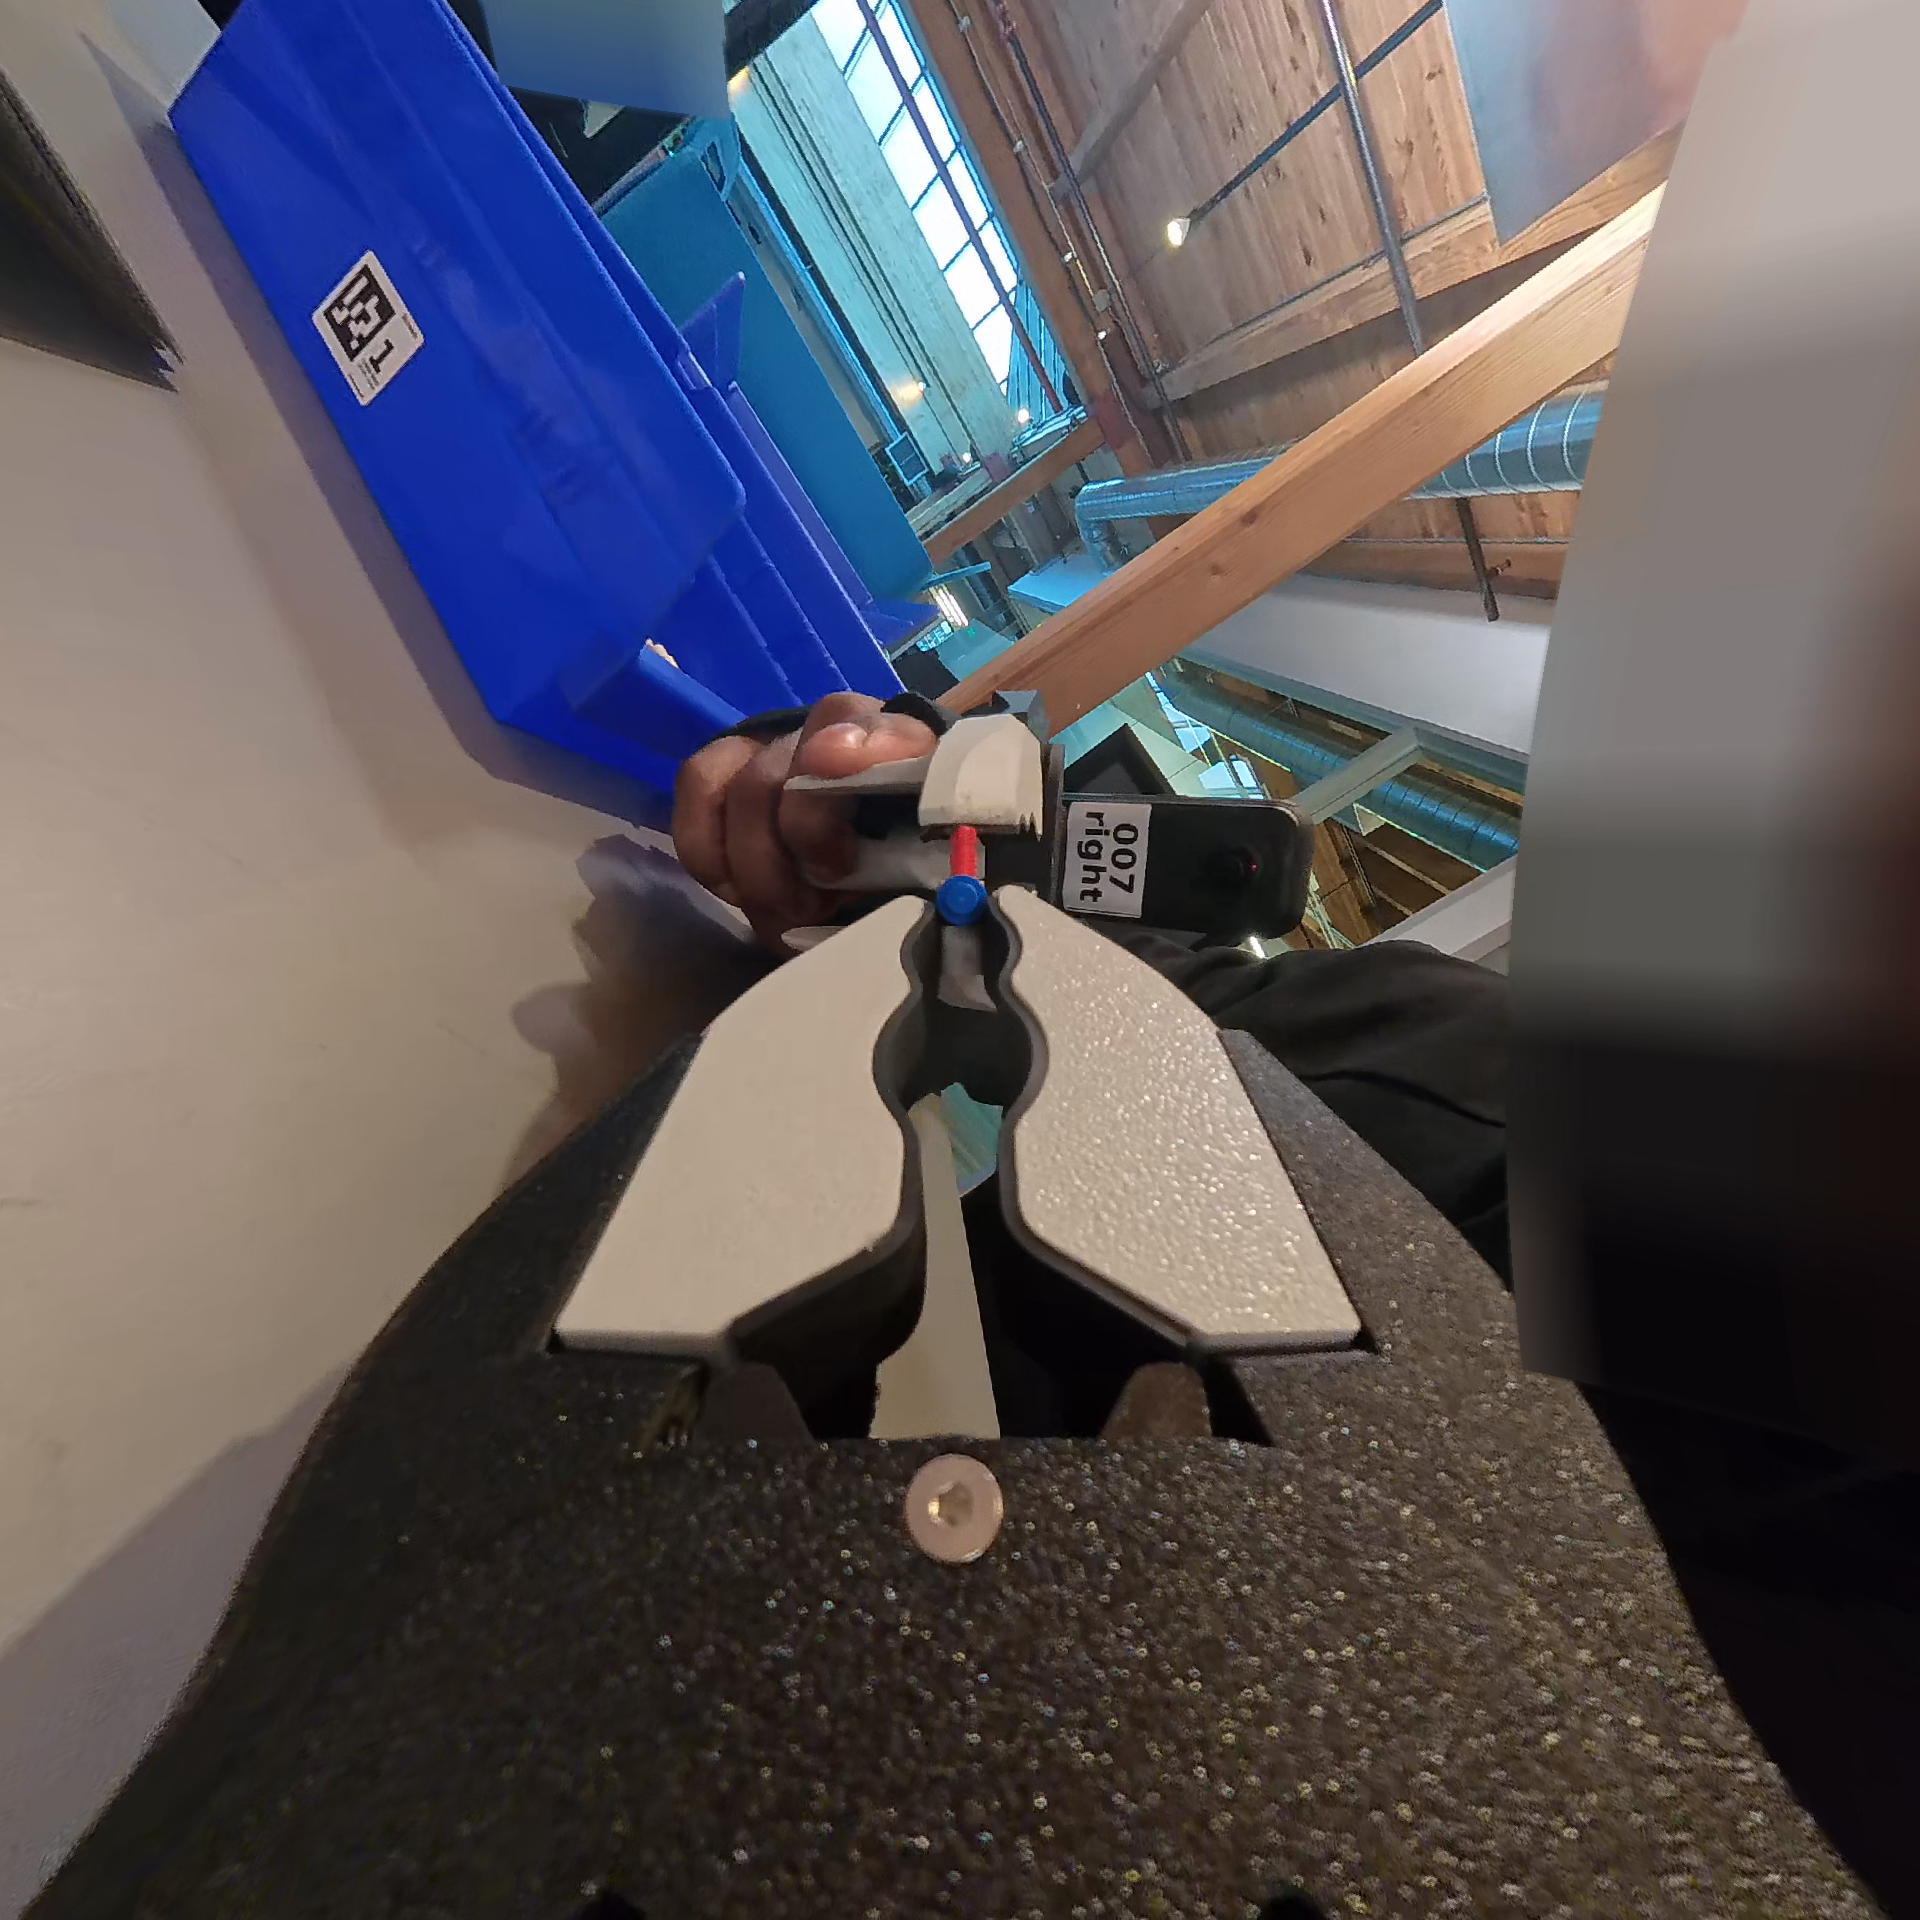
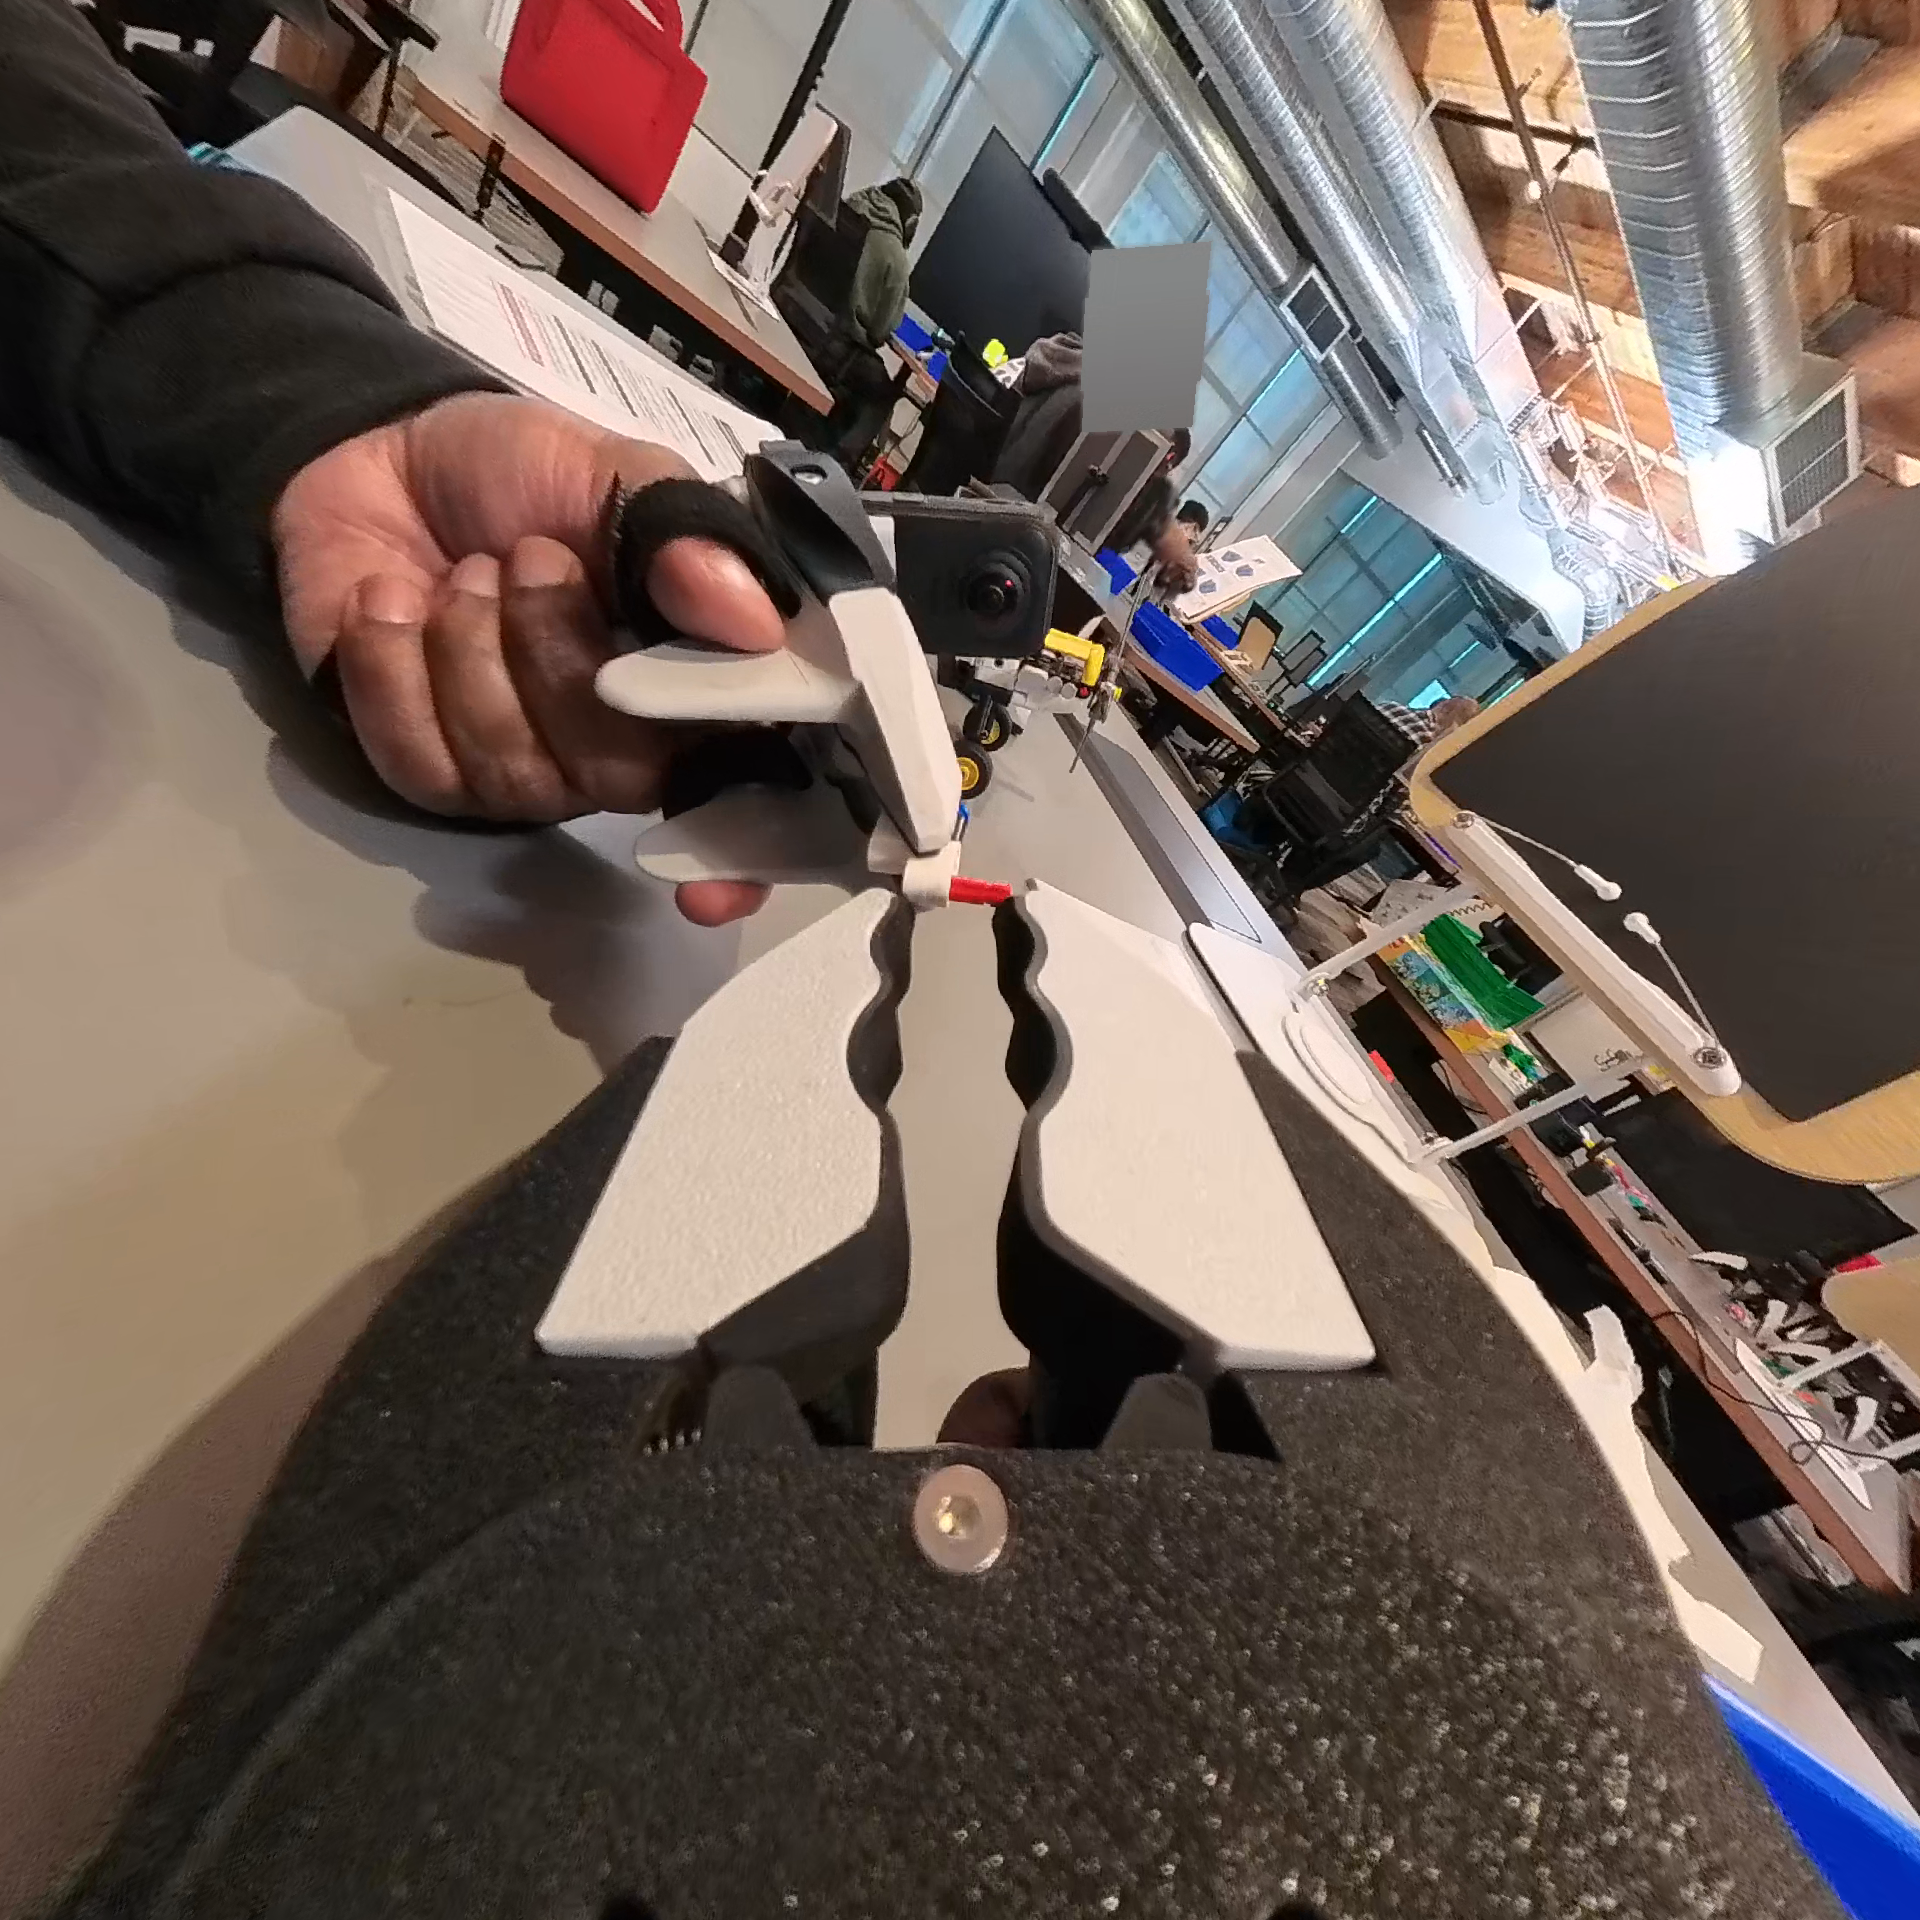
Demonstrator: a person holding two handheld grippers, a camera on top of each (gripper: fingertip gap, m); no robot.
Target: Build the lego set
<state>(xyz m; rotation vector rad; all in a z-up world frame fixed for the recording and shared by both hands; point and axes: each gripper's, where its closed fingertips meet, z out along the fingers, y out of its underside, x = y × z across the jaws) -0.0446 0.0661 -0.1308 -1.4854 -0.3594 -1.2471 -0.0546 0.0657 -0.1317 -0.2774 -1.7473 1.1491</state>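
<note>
Two hand-held grippers meet tip to tip above a grey table point(image 2: 208, 1039), and the small thing between them is a red pin point(image 1: 964, 854) that joins a small blue part point(image 1: 960, 902).

In the left wrist view, the left gripper point(image 1: 961, 916) has its fingers almost closed. Both tips clamp the small blue part, one on each side, and the red pin sticks out forward from it, away from the camera. The far end of the pin reaches the upper finger of the right gripper, which a hand point(image 1: 748, 821) holds sideways in front of us. Behind that hand a blue bin point(image 1: 468, 416) with a black-and-white square marker stands on the table.

In the right wrist view, the right gripper point(image 2: 951, 906) has its fingers clearly apart, with the table visible through the gap. The red pin lies across this gap at the very tips. Its free end touches the right-hand fingertip point(image 2: 1039, 914), and its other end goes into the pale tip of the left gripper, just beside the other fingertip. We cannot tell if these fingers press on the pin or only stand around it.

The left gripper comes in from above and to the left, held by a hand point(image 2: 468, 603) in a dark sleeve, with a little blue visible between its fingers. Farther along the table we see a toy vehicle with yellow wheels point(image 2: 997, 717) and a printed sheet of paper point(image 2: 582, 343). A red bag point(image 2: 603, 94) lies on another table behind.
</note>
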